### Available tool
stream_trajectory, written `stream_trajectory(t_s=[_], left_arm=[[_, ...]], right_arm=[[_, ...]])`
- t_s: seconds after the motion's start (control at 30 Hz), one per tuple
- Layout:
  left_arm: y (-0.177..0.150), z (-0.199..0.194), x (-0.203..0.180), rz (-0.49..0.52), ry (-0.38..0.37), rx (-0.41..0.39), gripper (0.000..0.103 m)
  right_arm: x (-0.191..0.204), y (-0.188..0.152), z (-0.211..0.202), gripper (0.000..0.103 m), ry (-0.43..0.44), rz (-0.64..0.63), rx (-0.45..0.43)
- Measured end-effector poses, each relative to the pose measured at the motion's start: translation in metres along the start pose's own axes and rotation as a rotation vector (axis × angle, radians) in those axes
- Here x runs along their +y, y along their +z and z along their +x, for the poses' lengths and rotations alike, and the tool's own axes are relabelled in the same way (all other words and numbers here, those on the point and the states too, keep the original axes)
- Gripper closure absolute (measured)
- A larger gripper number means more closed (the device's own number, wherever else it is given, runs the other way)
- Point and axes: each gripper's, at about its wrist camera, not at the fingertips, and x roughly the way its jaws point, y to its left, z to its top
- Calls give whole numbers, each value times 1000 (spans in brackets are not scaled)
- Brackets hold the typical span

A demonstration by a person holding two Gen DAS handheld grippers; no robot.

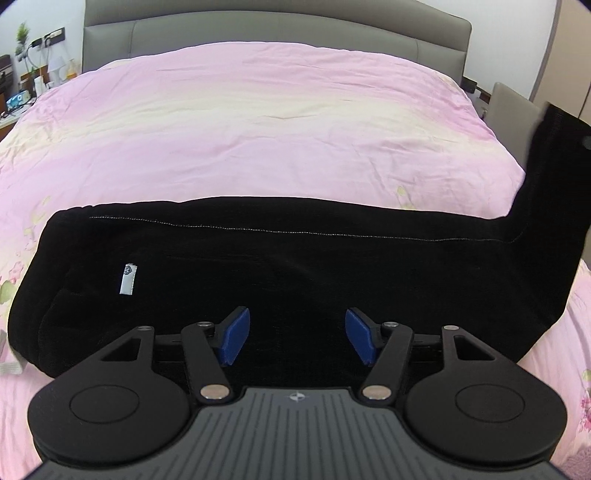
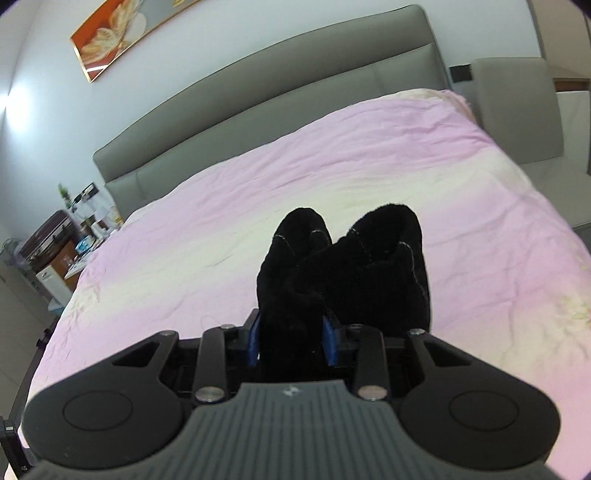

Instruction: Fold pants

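Black pants [image 1: 295,273] lie across the near part of a pink bed, with a small white label [image 1: 127,280] near their left end. Their right end rises off the bed toward the upper right of the left wrist view. My left gripper [image 1: 297,339] hovers over the near edge of the pants, open, with its blue pads [image 1: 236,339] apart and pressing on nothing. In the right wrist view my right gripper [image 2: 291,341] is shut on a bunched end of the black pants [image 2: 343,273], held up above the bed.
The pink quilt [image 1: 258,122] covers the whole bed up to a grey headboard [image 1: 277,33]. A cluttered nightstand [image 1: 22,92] stands at the far left. A grey chair [image 2: 517,110] sits beside the bed on the right.
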Motion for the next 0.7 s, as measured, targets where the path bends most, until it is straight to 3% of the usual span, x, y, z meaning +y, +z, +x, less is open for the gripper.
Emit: stream_trajectory(t_s=[0.23, 0.37, 0.47, 0.53, 0.6, 0.7], left_arm=[[-3, 11, 9, 2, -48, 16, 33], [-5, 17, 16, 2, -64, 24, 33], [-5, 23, 17, -1, -72, 33, 33], [-3, 26, 16, -5, -88, 35, 35], [1, 29, 14, -16, -114, 39, 37], [10, 30, 9, -42, -170, 30, 39]], right_arm=[[87, -75, 93, 74, 80, -54, 204], [112, -133, 138, 74, 92, -101, 335], [123, -168, 160, 72, 65, -207, 379], [122, -180, 171, 64, 76, -241, 407], [123, -180, 171, 48, 120, -235, 425], [122, -167, 156, 47, 160, -267, 430]])
